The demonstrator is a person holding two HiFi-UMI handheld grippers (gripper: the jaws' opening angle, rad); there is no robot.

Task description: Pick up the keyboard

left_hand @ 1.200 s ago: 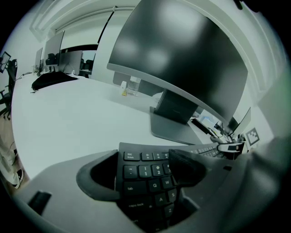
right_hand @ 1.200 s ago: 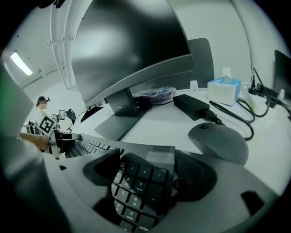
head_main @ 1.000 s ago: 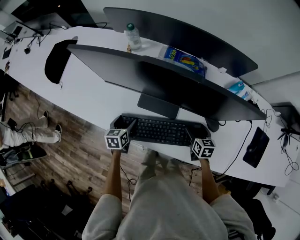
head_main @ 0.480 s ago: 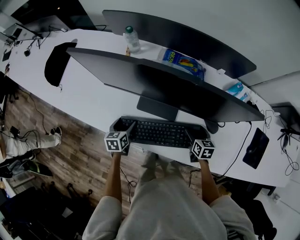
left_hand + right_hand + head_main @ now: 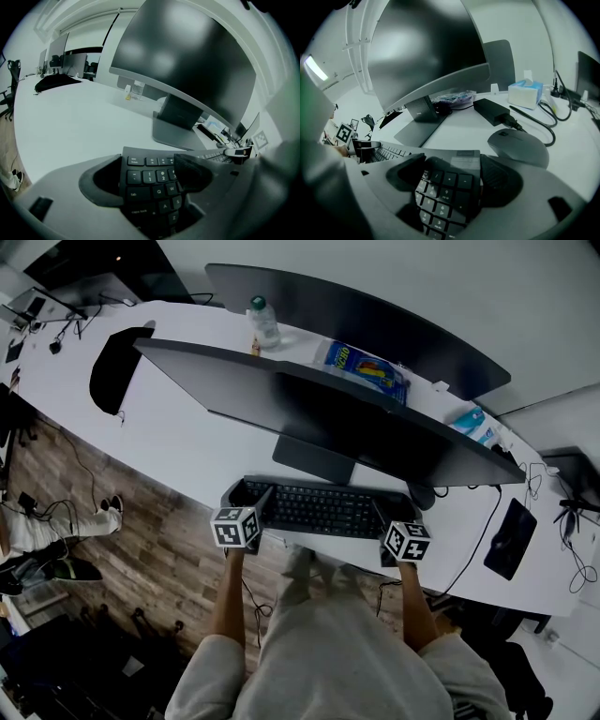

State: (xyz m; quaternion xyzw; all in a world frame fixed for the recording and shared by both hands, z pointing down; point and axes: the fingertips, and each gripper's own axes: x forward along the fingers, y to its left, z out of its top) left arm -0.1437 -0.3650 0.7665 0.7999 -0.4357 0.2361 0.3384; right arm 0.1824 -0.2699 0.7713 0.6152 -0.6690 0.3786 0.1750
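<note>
Both ends of the keyboard (image 5: 323,507), flat on the desk (image 5: 187,437), sit between unclenched jaws (left hand-held gripper (image 5: 250,495), right hand-held gripper (image 5: 398,510)), so closing unevenly I'd skew or drop it.

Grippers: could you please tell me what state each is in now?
Left gripper: open, astride the left end of the keyboard.
Right gripper: open, astride its right end.

Left tongs (image 5: 249,496), right tongs (image 5: 397,512), jaws apart
</note>
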